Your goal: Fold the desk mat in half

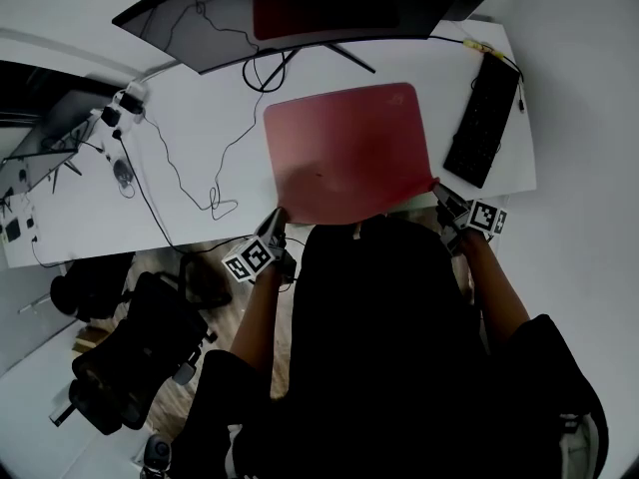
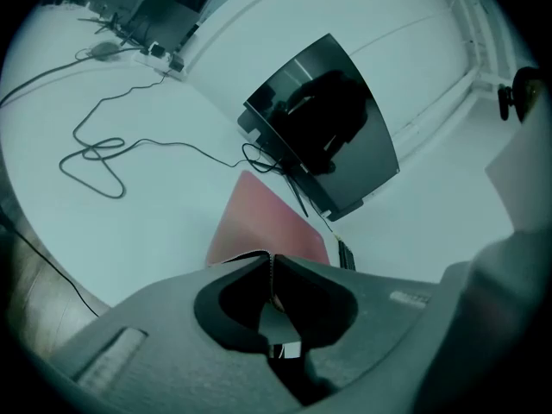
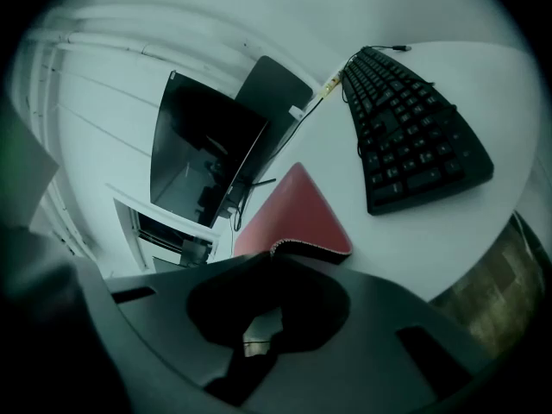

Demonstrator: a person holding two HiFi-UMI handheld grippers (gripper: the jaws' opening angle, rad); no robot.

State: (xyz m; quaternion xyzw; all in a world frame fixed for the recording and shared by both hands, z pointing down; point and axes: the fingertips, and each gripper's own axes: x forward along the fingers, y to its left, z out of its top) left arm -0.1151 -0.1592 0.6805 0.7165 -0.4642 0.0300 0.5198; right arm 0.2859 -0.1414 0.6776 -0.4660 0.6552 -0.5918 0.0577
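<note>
Pinching the desk mat (image 1: 349,148) at its 2 near corners: left gripper (image 1: 277,226) is clamped on the near-left corner, right gripper (image 1: 442,200) on the near-right, jaws pressed tight on the stitched edge. Mat lies on the white desk (image 1: 200,98) btwn the monitor (image 1: 329,3) and the person, keyboard (image 1: 486,118) just beside its right side. Near edge looks raised, far edge flat. Mat runs straight away from both grippers twd the monitor, so the fold prob means carrying the near edge fwd onto the far edge, neither hand nearer
</note>
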